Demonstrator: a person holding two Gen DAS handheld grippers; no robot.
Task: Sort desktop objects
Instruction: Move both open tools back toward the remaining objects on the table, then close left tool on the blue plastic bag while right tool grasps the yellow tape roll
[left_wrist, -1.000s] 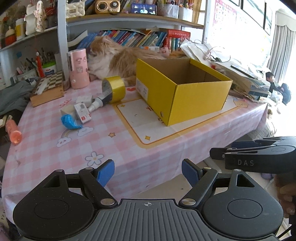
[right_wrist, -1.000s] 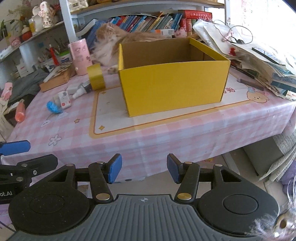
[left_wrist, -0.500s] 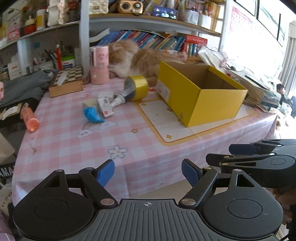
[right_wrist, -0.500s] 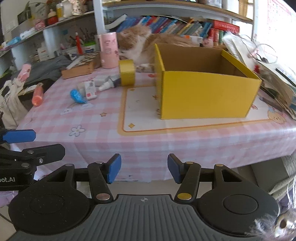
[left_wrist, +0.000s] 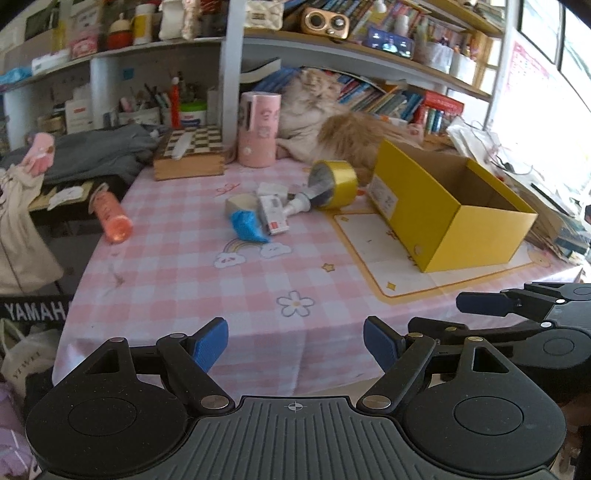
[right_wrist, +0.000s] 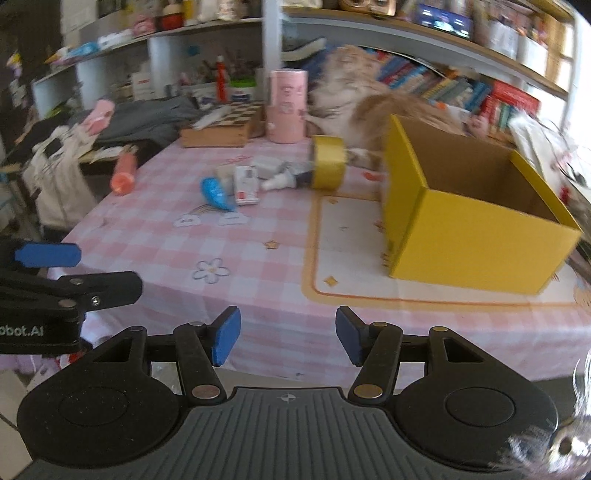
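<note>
While 2 grippers gape, yellow box (left_wrist: 454, 218) sits empty.

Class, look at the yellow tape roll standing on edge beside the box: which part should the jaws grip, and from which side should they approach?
Grip the yellow tape roll across its flat faces, coming from above. It stands on edge, so the curved band would likely slip; the top is clear, while a small bottle pokes into its open left face and the box crowds its right.
</note>
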